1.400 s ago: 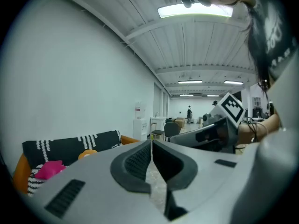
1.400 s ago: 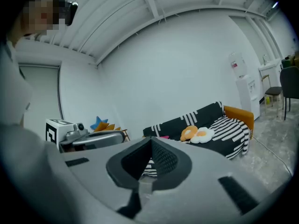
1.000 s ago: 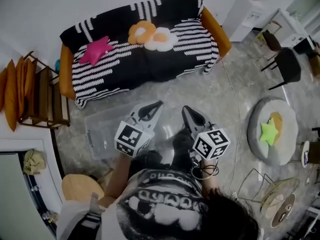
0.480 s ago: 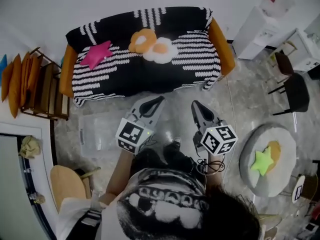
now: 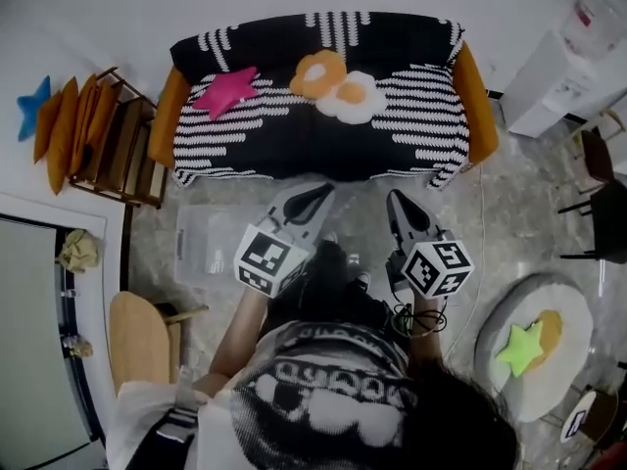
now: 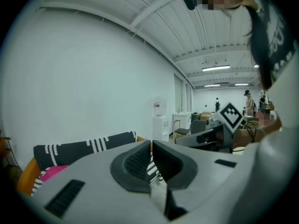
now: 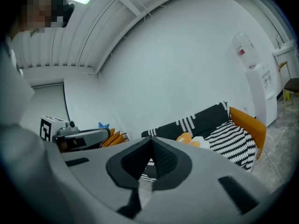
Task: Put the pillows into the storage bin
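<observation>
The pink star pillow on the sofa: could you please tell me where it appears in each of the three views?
Head view: the pink star pillow lies upper left of centre, at the sofa's left end.
Left gripper view: only a pink sliver shows, low at the left.
Right gripper view: not in it.
Shared landmark: the black-and-white striped sofa.

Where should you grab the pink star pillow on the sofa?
On the pink star pillow, it is probably best to pinch one of the points nearest the seat's front edge, coming in from the open front of the sofa. Those points are narrow and stick out, and the backrest blocks the far side.
</observation>
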Demonstrator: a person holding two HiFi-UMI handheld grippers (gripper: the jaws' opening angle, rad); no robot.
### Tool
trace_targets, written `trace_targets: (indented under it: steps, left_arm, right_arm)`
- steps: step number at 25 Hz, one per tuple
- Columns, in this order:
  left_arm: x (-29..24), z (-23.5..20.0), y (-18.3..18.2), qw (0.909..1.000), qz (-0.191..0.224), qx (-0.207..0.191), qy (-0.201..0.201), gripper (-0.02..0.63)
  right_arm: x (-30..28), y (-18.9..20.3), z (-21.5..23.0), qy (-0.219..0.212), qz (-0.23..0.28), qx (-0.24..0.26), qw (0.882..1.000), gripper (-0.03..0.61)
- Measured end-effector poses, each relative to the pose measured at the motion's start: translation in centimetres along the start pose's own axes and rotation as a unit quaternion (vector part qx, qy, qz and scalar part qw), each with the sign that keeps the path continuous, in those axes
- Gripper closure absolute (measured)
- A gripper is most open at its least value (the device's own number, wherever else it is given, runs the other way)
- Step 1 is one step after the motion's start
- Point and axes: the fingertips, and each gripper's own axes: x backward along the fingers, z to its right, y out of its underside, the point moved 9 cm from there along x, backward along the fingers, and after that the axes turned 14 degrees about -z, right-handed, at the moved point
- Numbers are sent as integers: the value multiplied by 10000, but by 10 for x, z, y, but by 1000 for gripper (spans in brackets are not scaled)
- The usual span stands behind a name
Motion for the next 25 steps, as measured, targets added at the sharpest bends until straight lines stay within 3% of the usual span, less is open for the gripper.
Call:
trace_targets:
  steps: [10, 16, 25]
  left_arm:
    - [-75, -83, -14, 9999, -45, 12, 105, 601]
    - [-124, -177, -41, 9997, 52, -103, 207, 601]
    - [-173, -329, -40, 9992, -79, -1, 387, 601]
  right_arm:
    - [-82, -35, 31, -28, -212, 64, 9998, 581]
    - [-169, -91, 59, 199, -294, 55, 9994, 581]
    - [-320, -142, 71, 383, -784, -76, 9962, 581]
